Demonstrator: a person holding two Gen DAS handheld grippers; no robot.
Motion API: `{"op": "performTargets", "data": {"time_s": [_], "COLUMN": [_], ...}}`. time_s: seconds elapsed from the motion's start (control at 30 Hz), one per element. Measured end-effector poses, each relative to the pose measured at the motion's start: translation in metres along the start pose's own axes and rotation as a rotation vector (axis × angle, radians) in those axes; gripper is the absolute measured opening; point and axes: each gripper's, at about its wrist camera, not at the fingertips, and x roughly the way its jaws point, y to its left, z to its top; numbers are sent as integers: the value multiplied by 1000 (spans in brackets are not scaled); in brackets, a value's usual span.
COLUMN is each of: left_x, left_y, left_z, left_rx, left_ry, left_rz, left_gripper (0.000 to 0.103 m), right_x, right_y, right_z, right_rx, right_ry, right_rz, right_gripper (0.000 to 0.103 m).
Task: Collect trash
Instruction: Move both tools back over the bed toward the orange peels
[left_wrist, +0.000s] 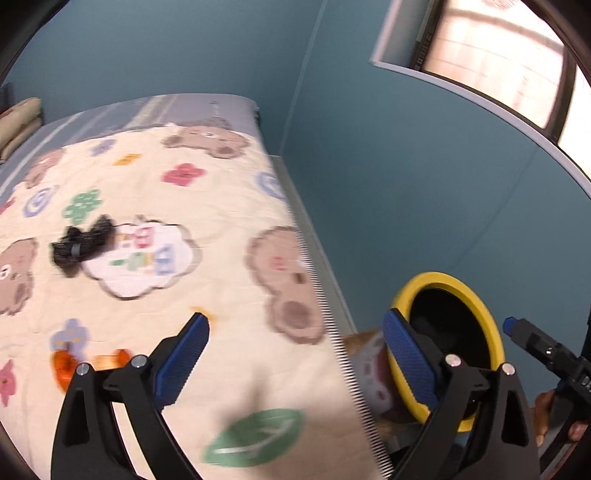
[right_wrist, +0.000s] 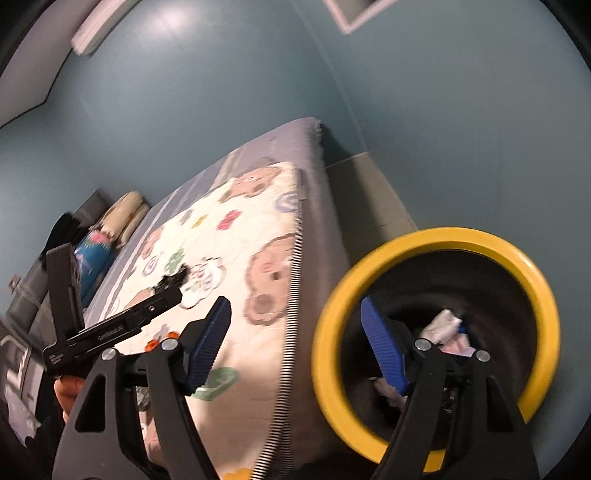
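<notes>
Hanging over the bed edge, both grippers, left (left_wrist: 295, 354) and right (right_wrist: 295, 343), stood wide with nothing between their pads. Beside the bed (right_wrist: 321, 206), the bin (right_wrist: 436, 240) held crumpled trash (right_wrist: 445, 326). A black scrap (left_wrist: 83, 245) and orange piece (left_wrist: 64, 363) lay on the blanket (left_wrist: 207, 206).
</notes>
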Motion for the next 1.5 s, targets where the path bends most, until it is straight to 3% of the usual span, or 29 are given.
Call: {"op": "performTargets", "data": {"time_s": [0.33,0.67,0.83,1.17,1.33,1.43,1.5], "left_x": [-45,-58,-49,-20,-8,-1,5], "left_y": [98,174,203,243,250,250,253], "left_z": [-7,-29,-43,-66,-72,-75,-79], "left_rx": [-52,-153,-228,-403,-482,-499,-527], "left_ry": [-31,-4,35,130,176,188,200], "left_rz": [180,263,259,180,92,77,55], "left_gripper": [91,91,91,90,81,76,67], "right_x": [33,83,116,178,208,222,230], "right_y": [103,173,197,220,220,221,221], "right_z": [-3,-16,-28,-61,-75,-79,-80], "right_rx": [-164,-248,-268,-278,-257,-247,-238], "right_ry": [73,169,234,372,443,468,481], "right_rz": [116,176,196,209,211,213,212], "right_gripper": [70,70,70,66,63,63,63]}}
